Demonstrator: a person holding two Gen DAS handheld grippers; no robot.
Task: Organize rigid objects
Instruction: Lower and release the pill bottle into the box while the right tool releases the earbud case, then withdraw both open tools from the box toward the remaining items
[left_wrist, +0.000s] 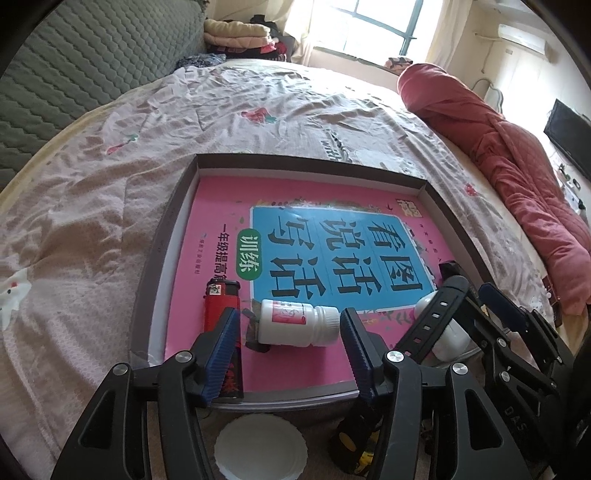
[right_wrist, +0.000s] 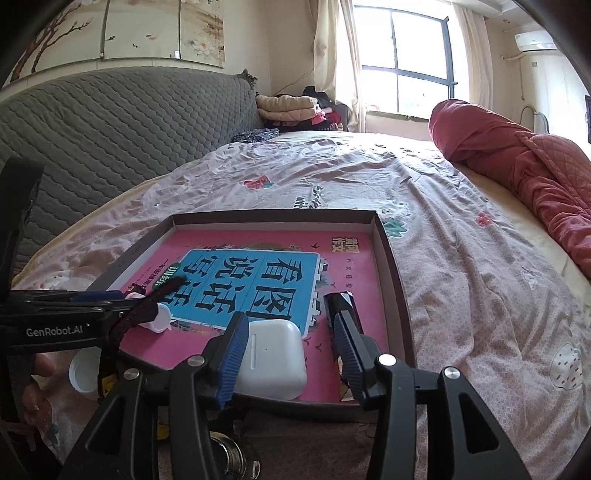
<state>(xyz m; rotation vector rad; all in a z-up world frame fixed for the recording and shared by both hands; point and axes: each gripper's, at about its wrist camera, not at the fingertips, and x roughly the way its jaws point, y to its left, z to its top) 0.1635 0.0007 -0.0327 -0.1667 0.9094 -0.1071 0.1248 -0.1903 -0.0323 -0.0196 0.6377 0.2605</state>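
The left gripper (left_wrist: 288, 345) is seen at the lower centre of the left wrist view with its blue-padded fingers (left_wrist: 225, 354) spread wide apart and nothing clamped between them. A white pill bottle (left_wrist: 295, 323) lies on its side in the gap between them, its cap toward the right of the frame; whether it is touched by either pad cannot be told. A red lighter (left_wrist: 221, 310) lies just left of the bottle, partly hidden behind the left finger. Both rest on a pink book cover (left_wrist: 306, 236) that fills a shallow cardboard box lid (left_wrist: 166, 236) set on the bed (left_wrist: 110, 184). A round white cap (left_wrist: 260, 446) lies on the bedding at the bottom edge, outside the lid.

The right gripper (right_wrist: 290, 352) is shown at the lower centre of the right wrist view, likewise held open. A white earbud case (right_wrist: 275, 356) sits between its fingers, close against the left pad, while the right pad stands clear of it. A dark faceted object (right_wrist: 341, 299) is seen just beyond the right finger, on the pink cover near the lid's right wall. A black watch strap (left_wrist: 439, 317) is visible at the lower right of the left wrist view, crossing in front of the earbud case. A rolled red quilt (right_wrist: 517, 158) lies at the upper right.
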